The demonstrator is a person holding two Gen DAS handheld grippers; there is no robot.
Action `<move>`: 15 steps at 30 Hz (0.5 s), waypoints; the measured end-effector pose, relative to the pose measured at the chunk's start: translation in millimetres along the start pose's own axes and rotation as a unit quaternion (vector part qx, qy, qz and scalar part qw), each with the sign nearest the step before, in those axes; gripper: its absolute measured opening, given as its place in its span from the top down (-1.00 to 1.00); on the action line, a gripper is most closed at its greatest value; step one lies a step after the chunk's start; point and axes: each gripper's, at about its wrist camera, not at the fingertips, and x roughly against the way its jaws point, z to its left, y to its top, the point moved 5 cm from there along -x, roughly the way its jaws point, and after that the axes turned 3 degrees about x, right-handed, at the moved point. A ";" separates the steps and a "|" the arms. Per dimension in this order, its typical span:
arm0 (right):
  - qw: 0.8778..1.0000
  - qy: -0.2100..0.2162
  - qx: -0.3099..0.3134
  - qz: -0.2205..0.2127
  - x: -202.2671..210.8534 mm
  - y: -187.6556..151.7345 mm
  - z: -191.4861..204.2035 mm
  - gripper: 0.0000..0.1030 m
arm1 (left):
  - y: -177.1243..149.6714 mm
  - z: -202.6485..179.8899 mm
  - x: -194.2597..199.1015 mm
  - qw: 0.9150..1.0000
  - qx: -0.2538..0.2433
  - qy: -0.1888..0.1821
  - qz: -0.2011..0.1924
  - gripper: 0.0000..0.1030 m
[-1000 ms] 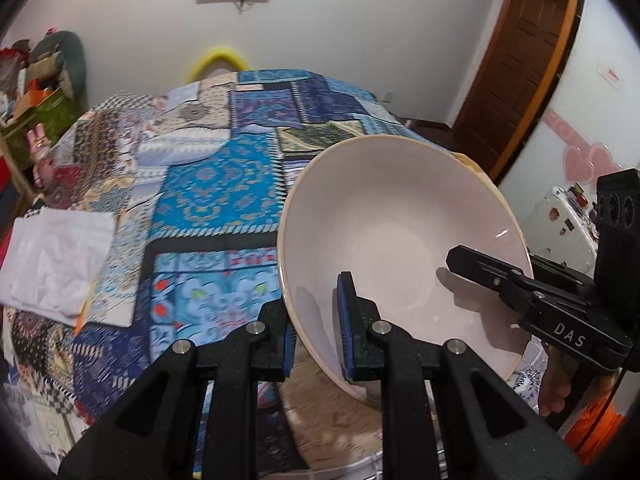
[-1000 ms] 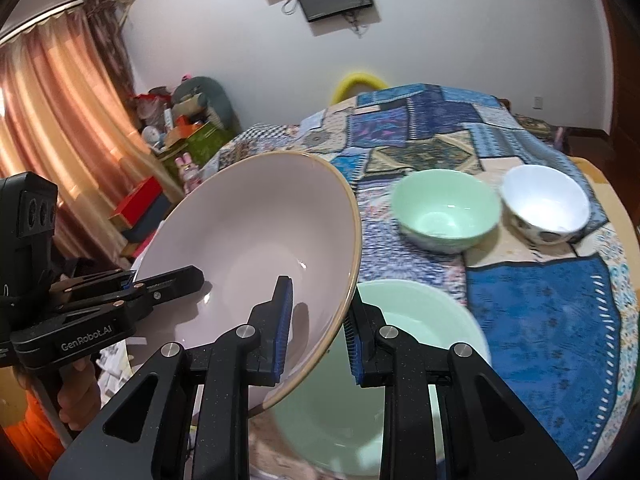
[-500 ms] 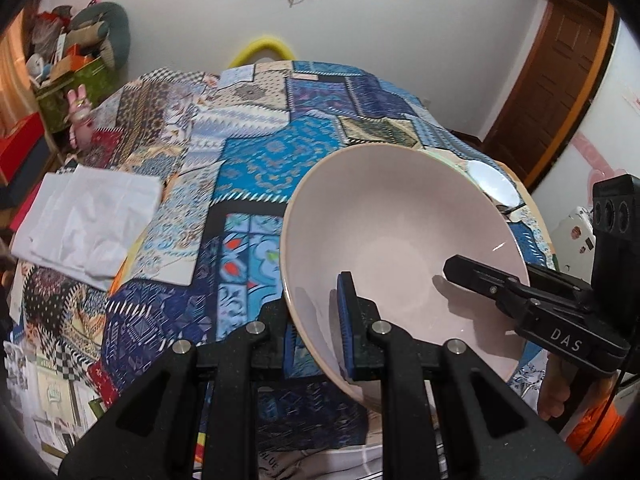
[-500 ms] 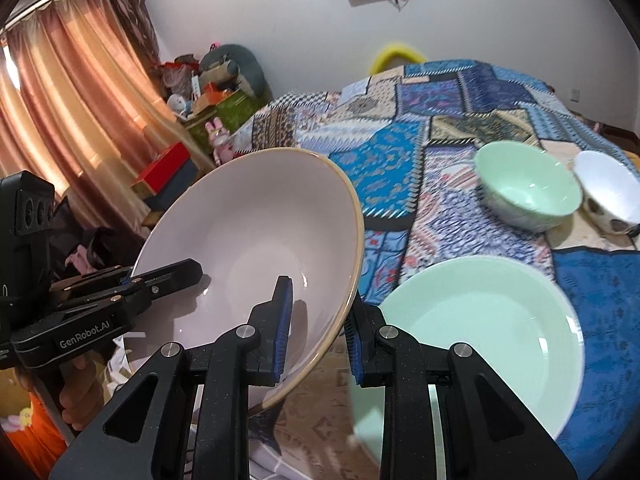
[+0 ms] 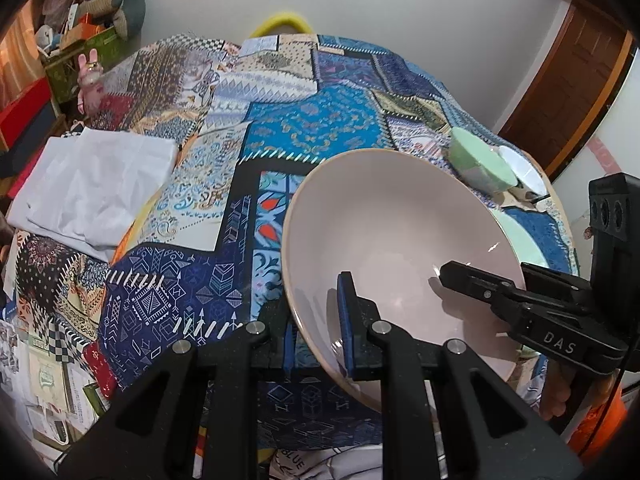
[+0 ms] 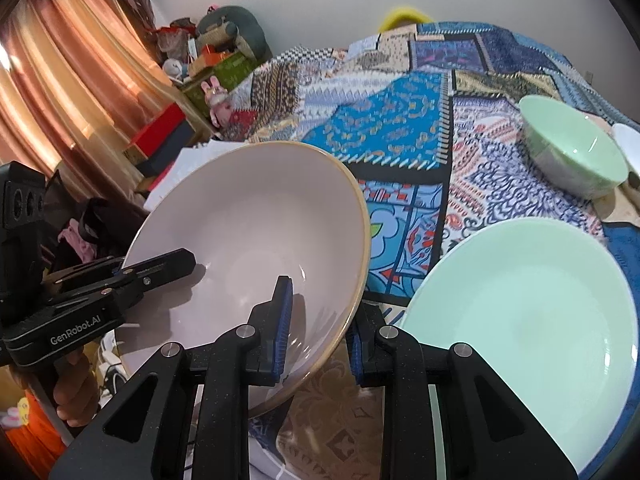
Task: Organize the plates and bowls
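Note:
A large pale pink bowl [image 5: 392, 232] with a tan rim is held in the air above the table's near edge, tilted. My left gripper [image 5: 316, 332] is shut on its left rim. My right gripper [image 6: 318, 336] is shut on its right rim; the bowl shows in the right wrist view [image 6: 248, 232]. A large mint green plate [image 6: 532, 320] lies on the table to the right of the bowl. A small mint green bowl [image 6: 572, 156] and a white bowl [image 6: 628, 140] stand behind it at the right.
The table [image 5: 304, 120] has a blue patchwork cloth. A folded white cloth [image 5: 92, 184] lies on its left side. Boxes and soft toys [image 6: 208, 56] are piled by the curtain at the left. A brown door [image 5: 560, 92] is at the right.
Both grippers have carried the pink bowl left and back toward the table's near edge. The green plate beneath it is now uncovered at its right.

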 end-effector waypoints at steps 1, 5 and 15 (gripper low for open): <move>1.000 0.001 -0.001 0.005 -3.9 -1.0 0.0 0.57 | -1.3 3.2 -4.7 1.000 0.004 0.001 0.004 0.66; 1.000 -0.004 0.002 0.023 -16.7 -3.6 0.7 0.57 | -4.9 13.6 -19.5 1.000 0.013 0.003 0.016 0.66; 0.999 -0.025 0.020 0.035 -32.0 -2.5 5.6 0.57 | -9.5 30.4 -44.3 0.999 0.032 0.004 0.035 0.66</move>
